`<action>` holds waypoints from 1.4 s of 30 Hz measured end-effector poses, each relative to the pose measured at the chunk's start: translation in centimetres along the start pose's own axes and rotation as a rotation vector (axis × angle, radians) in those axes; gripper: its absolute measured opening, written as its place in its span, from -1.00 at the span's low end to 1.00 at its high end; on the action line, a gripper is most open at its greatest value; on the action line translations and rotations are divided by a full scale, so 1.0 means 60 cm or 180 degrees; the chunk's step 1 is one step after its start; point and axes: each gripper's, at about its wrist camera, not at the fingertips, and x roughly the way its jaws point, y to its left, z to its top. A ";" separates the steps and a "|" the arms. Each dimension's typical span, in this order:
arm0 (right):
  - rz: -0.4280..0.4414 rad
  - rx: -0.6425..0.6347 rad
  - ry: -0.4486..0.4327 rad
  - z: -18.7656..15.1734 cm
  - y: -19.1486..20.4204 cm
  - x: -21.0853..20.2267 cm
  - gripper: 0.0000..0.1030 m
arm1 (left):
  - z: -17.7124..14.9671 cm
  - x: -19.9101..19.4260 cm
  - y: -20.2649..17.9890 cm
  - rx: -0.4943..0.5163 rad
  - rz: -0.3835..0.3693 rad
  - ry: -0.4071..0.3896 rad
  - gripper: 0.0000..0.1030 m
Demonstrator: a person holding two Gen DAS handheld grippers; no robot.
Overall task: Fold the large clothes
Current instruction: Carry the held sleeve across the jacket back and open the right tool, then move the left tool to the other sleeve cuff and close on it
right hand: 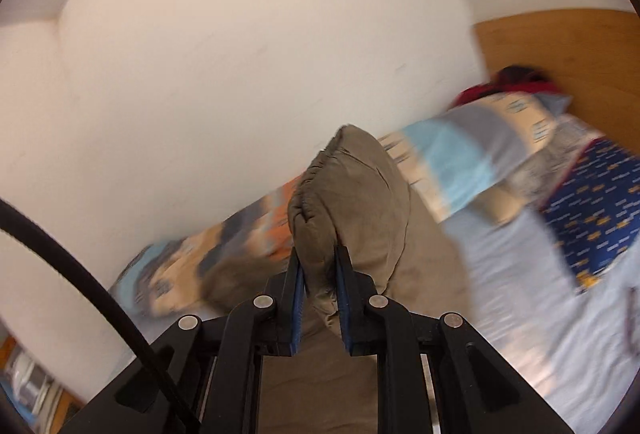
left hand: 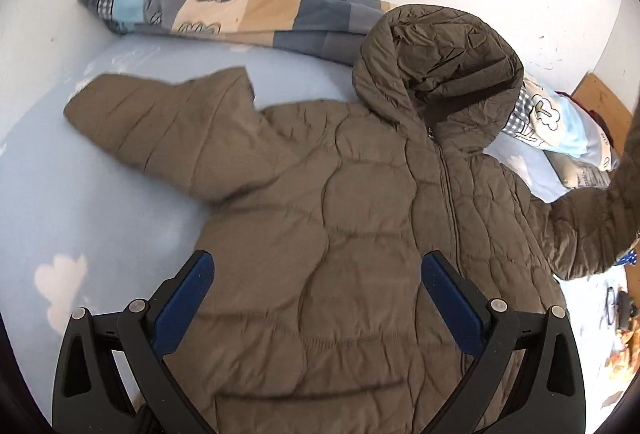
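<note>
On the bed [left hand: 48,201] lies one brown jacket [left hand: 340,234], front up, with two sleeves. The left gripper [left hand: 316,274] hovers released above it. The right gripper [right hand: 318,266] has its jaws clenched on the right sleeve cuff [right hand: 344,185], lifted.

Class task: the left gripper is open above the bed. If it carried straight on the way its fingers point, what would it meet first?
Most likely the quilted front of the olive jacket, which fills the gap ahead of the open left gripper; depth is unclear.

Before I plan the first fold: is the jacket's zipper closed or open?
Closed: the zipper runs shut from the collar down the jacket. Its lower end is hidden.
</note>
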 end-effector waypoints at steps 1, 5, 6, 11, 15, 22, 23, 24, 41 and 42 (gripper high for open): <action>0.0105 -0.0018 0.0086 -0.019 0.032 0.018 -0.69 | 0.006 0.002 -0.002 0.0017 -0.0024 -0.0009 1.00; 0.0426 -0.0126 0.0401 -0.098 0.143 0.083 -0.69 | 0.022 -0.005 0.008 -0.0042 -0.0064 -0.0072 1.00; 0.0488 -0.0163 0.0488 -0.121 0.169 0.101 -0.69 | 0.025 -0.007 0.012 -0.0046 -0.0056 -0.0081 1.00; 0.0691 -0.0275 0.0841 -0.226 0.270 0.186 -0.70 | 0.036 -0.018 0.061 -0.0187 0.0211 -0.0132 1.00; 0.0755 -0.0302 0.1153 -0.320 0.325 0.261 -0.71 | 0.038 -0.006 0.108 -0.0406 0.0281 -0.0011 1.00; 0.0674 -0.0230 0.1549 -0.461 0.341 0.368 -0.71 | 0.036 0.004 0.149 -0.0612 0.0391 0.0095 1.00; 0.0668 -0.0212 0.1581 -0.475 0.342 0.374 -0.71 | 0.036 0.006 0.150 -0.0614 0.0391 0.0107 1.00; 0.0656 -0.0195 0.1612 -0.487 0.342 0.383 -0.71 | 0.036 0.008 0.151 -0.0630 0.0384 0.0122 1.00; 0.0957 -0.0149 0.1519 -0.394 0.247 0.271 -0.12 | 0.042 -0.003 0.151 -0.0696 0.0460 0.0024 1.00; 0.0882 -0.0186 0.1437 -0.378 0.233 0.257 -0.12 | 0.042 -0.006 0.152 -0.0689 0.0473 0.0006 1.00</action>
